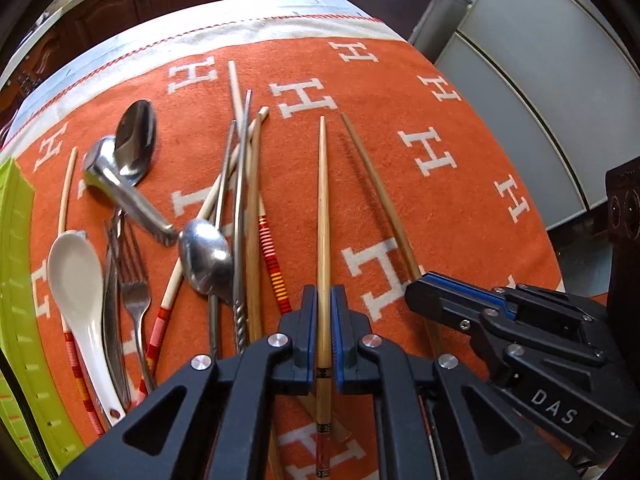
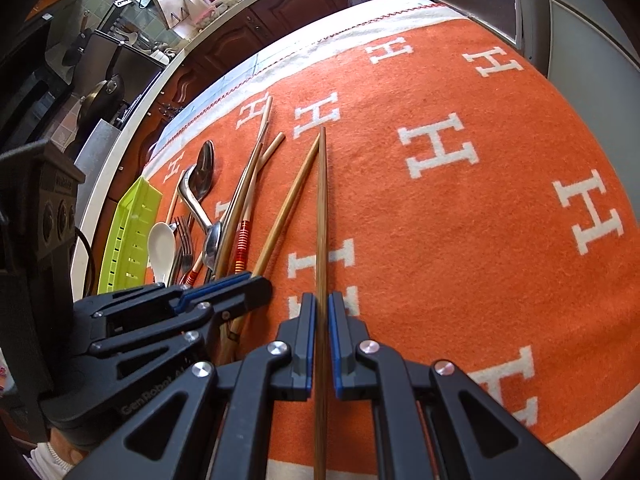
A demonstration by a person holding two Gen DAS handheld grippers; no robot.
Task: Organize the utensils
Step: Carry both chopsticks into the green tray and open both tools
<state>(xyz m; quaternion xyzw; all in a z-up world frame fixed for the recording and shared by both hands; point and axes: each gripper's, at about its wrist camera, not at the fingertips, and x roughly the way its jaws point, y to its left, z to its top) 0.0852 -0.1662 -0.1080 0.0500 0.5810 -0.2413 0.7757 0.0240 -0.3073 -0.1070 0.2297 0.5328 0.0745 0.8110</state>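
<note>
- The left gripper (image 1: 323, 320) is clamped on a pale chopstick (image 1: 323, 216), whose tip points to 12 o'clock over the orange cloth (image 1: 460, 216).
- The right gripper (image 2: 320, 328) is clamped on a darker chopstick (image 2: 321, 220), also running toward 12 o'clock; in this view the two tips meet.
- The remaining utensils lie in a heap at 9 to 10 o'clock in the left view: metal spoons (image 1: 206, 254), a white spoon (image 1: 76, 280), forks (image 1: 134, 280), and more chopsticks, with a green tray (image 1: 18, 280) at the left edge.
- Risk: each stick is pinched near its thick end, so it could pivot or slip between the pads.
- Risk: the long tips could sweep into the heap and scatter it.
- Risk: the grippers sit close together and could knock each other.
</note>
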